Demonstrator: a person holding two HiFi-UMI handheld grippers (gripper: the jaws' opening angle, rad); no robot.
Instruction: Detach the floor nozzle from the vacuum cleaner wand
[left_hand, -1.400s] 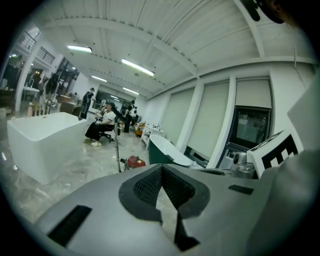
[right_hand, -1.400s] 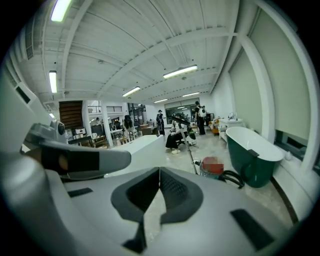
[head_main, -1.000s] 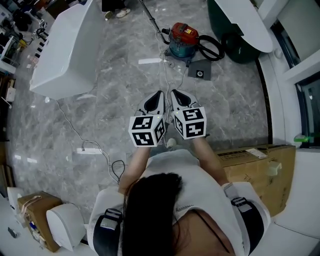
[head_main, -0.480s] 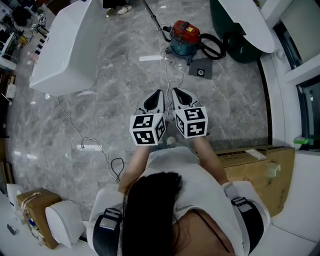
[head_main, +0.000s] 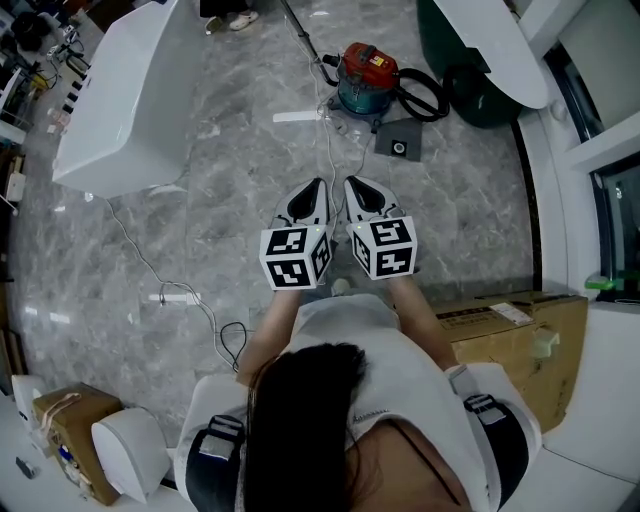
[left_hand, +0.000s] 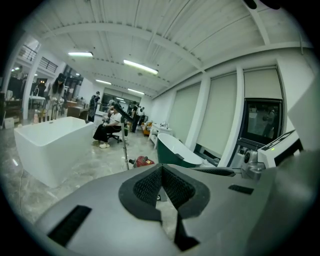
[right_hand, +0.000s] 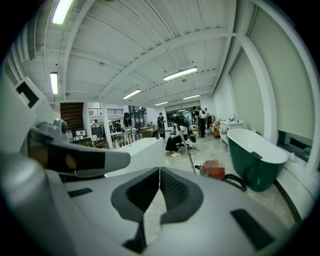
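The vacuum cleaner (head_main: 365, 75), a red and teal canister with a black hose (head_main: 425, 95), stands on the marble floor well ahead of me. Its thin wand (head_main: 300, 30) slants up and away from it. A dark flat square piece (head_main: 399, 140) lies beside the canister; I cannot tell whether it is the floor nozzle. My left gripper (head_main: 319, 187) and right gripper (head_main: 351, 185) are held side by side in the air, both shut and empty, far short of the vacuum. From the left gripper (left_hand: 161, 170) the canister (left_hand: 145, 161) shows beyond the jaws; from the right gripper (right_hand: 159, 172) the wand (right_hand: 189, 152) does.
A white bathtub (head_main: 130, 90) stands at the left and a dark green bathtub (head_main: 480, 60) at the far right. A cardboard box (head_main: 520, 330) sits close on my right. A power strip with a white cable (head_main: 175, 295) lies on the floor at the left. People sit far off.
Both grippers have edged slightly forward together, still side by side. Their jaws stay shut and the vacuum has not moved.
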